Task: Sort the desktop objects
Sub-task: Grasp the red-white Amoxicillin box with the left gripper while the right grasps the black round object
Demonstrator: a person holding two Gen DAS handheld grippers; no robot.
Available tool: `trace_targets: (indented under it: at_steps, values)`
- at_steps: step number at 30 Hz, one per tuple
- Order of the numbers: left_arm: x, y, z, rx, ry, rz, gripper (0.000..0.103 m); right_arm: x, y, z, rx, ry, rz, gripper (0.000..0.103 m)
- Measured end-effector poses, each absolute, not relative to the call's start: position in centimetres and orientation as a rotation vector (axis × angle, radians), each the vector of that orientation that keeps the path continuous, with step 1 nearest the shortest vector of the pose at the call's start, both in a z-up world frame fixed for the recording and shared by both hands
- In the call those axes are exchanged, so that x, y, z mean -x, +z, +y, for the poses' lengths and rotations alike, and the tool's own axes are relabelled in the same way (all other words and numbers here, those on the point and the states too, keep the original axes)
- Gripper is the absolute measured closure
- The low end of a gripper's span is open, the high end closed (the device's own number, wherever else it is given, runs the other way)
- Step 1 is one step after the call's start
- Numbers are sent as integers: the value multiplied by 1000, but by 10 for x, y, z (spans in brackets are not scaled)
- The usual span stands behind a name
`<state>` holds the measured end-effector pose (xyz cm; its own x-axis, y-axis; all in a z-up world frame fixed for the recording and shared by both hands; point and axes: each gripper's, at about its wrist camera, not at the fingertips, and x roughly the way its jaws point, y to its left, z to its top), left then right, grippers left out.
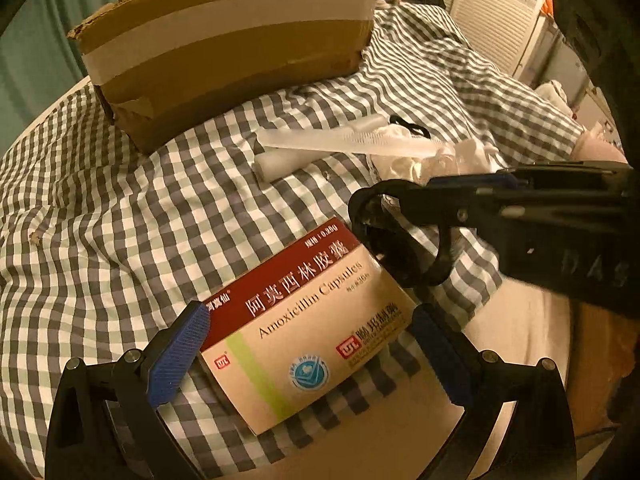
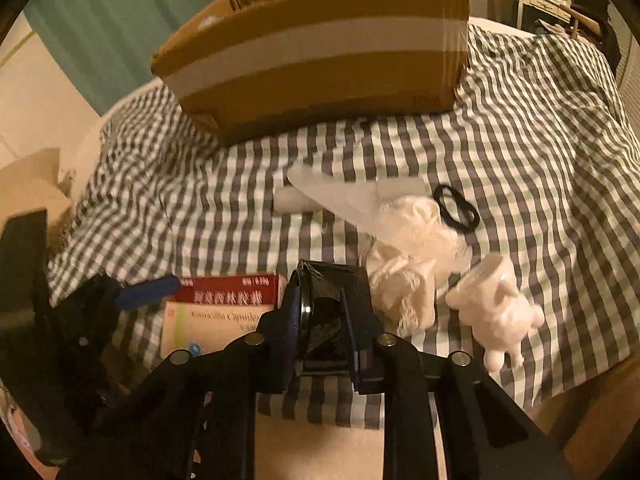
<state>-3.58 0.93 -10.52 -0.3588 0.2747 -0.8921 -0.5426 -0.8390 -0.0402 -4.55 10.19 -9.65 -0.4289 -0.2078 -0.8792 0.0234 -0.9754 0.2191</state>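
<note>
While the left tool stands open astride the light, stiff medicine box near the tabletop's front edge, the right tool pinches a crinkly, easily crushed black roll by its sides.

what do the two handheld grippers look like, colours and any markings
Both are black, angular frames with silver round pivot bolts. The left gripper carries blue finger pads with a fine ribbed texture. The right gripper has darker blue pads; in the left wrist view its black body shows faint pale lettering.
</note>
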Motion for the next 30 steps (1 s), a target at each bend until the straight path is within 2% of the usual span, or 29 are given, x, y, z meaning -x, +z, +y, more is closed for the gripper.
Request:
trace_targets:
  at_steps: [2,4,7,11,16,21,26,30]
  values:
    - [34,-108,12,1389,2208,405,0,44,-100,102,-1593,-2534,-303,82]
    - [32,-111,16,1389,2211,464,0,49,-104,97,-1625,-2537,-260,74]
    - [33,-114,19,1381,2201,531,0,53,-111,95,-1652,-2560,-255,69]
    - [40,-116,21,1351,2171,572,0,56,-110,95,-1630,-2574,-254,75]
    - [51,-126,28,1322,2097,639,0,56,-110,98,-1611,-2589,-302,76]
    - [63,-137,22,1395,2042,552,0,52,-107,99,-1599,-2600,-275,79]
    - [59,-128,12,1397,2066,456,8,50,-101,106,-1574,-2605,-275,84]
    - [53,-118,6,1417,2104,373,10,47,-92,115,-1541,-2605,-301,86]
